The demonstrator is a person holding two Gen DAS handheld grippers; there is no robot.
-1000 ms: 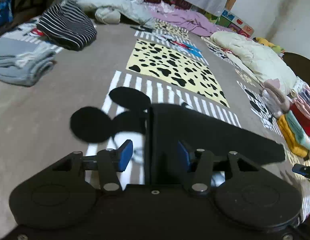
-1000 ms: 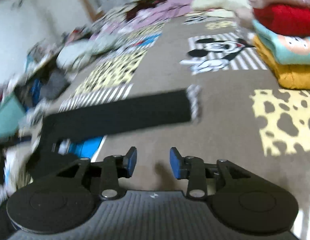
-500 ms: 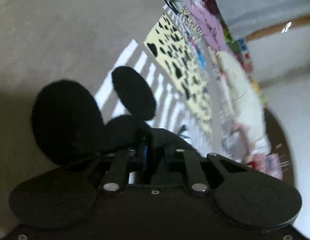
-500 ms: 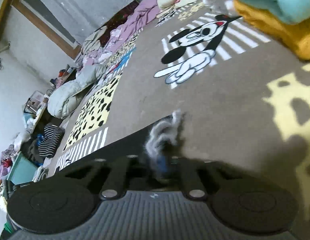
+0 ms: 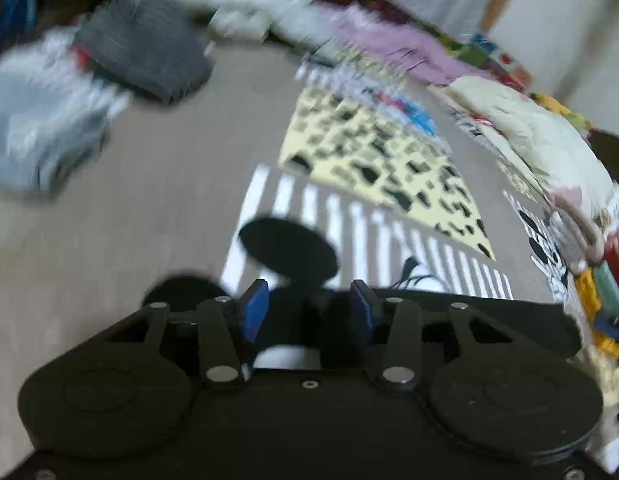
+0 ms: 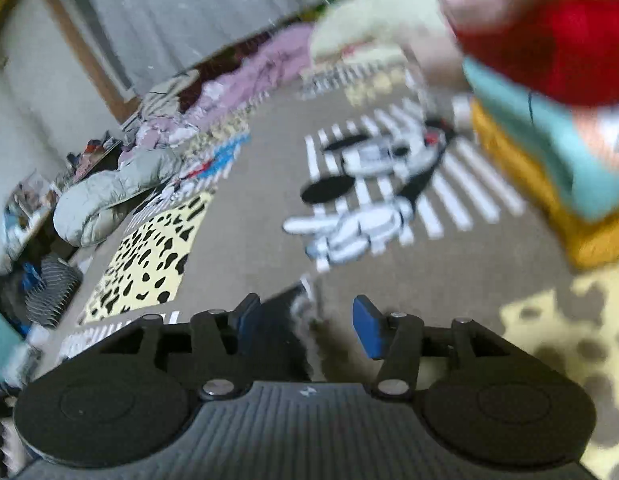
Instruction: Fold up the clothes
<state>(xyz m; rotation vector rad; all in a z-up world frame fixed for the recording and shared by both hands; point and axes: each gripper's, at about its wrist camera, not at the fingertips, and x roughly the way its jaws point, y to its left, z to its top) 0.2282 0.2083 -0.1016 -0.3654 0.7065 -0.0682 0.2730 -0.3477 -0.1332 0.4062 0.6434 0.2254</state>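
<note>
While the left wrist view is blurred, left tool [image 5: 308, 310] shows jaws opening, blue pads clear of the black garment [image 5: 449, 320] lying flat on the patterned bed cover [image 5: 129, 220] beneath. Right wrist view: right tool [image 6: 305, 320] jaws opening over the garment's fringed end [image 6: 305, 312], nothing pinched. Judged soft, light, limp; best held at corners. Folded stack [image 6: 549, 140] crowds right; centre open.

Soft, even indoor light, rather dim; no glare. Both views motion-blurred. Left wrist: clothes pile [image 5: 41, 136] at far left smeared worst, patterned mat [image 5: 373, 160] softened. Right wrist: stacked garments [image 6: 549, 92] at upper right streaked. Fisheye bends walls and edges. Faint shadow on the mat beneath the right gripper [image 6: 305, 320].
</note>
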